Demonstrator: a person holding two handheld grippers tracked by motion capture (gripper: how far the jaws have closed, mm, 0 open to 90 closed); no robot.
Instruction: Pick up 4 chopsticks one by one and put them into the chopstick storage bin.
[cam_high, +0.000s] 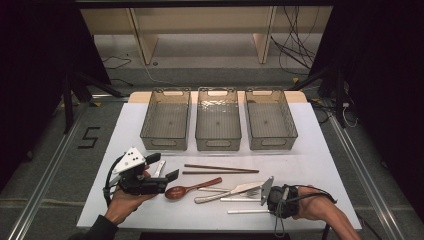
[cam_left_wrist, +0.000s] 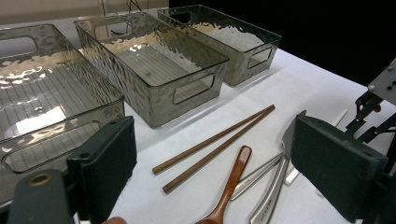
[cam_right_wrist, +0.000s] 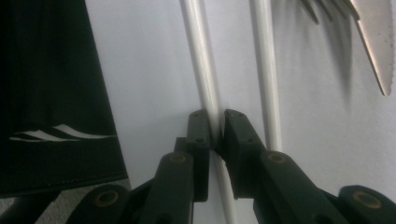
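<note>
My right gripper (cam_right_wrist: 215, 123) is shut on a thin white chopstick (cam_right_wrist: 198, 46) that lies on the white table; its pads pinch the stick from both sides. A second white chopstick (cam_right_wrist: 264, 56) lies just to the right of it. In the high view the right gripper (cam_high: 267, 209) sits at the front right, over the nearer white chopstick (cam_high: 247, 211). My left gripper (cam_high: 163, 167) is open at the front left with nothing between its pads. In the left gripper view its jaws (cam_left_wrist: 222, 163) frame a wooden spoon (cam_left_wrist: 231, 182) and two brown chopsticks (cam_left_wrist: 215, 144).
Three clear empty bins (cam_high: 218, 145) stand side by side at the back of the table. A knife (cam_high: 230, 192) and a fork (cam_high: 247, 192) lie between spoon (cam_high: 190, 190) and right gripper. Dark fabric (cam_right_wrist: 51, 93) hangs past the table's edge.
</note>
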